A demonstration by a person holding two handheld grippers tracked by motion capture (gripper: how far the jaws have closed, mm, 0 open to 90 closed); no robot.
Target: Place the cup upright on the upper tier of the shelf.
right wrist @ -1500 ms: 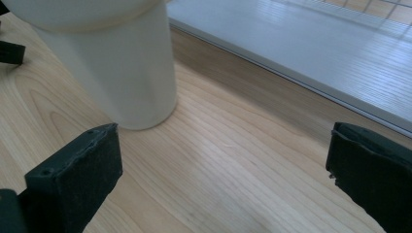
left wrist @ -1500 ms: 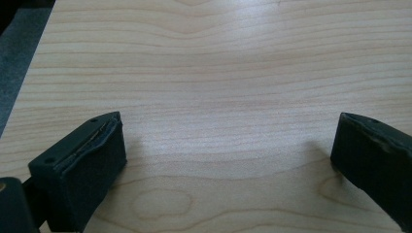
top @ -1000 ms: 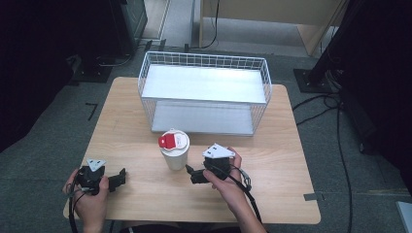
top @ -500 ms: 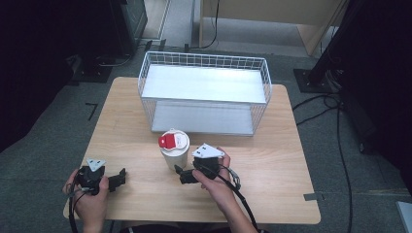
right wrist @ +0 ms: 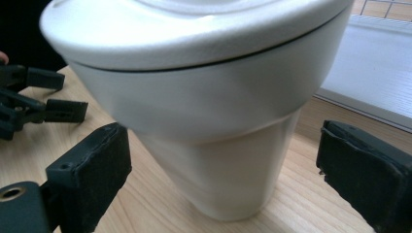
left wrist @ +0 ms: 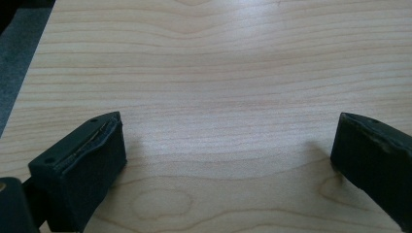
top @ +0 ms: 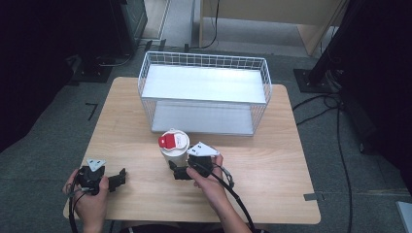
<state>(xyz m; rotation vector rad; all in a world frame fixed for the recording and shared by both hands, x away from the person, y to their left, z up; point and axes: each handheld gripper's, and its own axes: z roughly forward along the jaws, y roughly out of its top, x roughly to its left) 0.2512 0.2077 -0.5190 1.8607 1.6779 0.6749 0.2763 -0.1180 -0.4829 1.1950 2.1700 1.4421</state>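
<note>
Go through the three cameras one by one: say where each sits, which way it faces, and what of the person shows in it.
High view: above the person's side, facing forward and down on the light wooden table, white wire basket and both hands.
Left gripper view: rides the left gripper, facing bare tabletop between open jaws.
Right gripper view: rides the right gripper, facing the white lidded cup between open jaws.
Shared: the right gripper view and high view both show the cup, basket and left gripper.

Black claws (top: 179, 172), seemingly padded jaws
</note>
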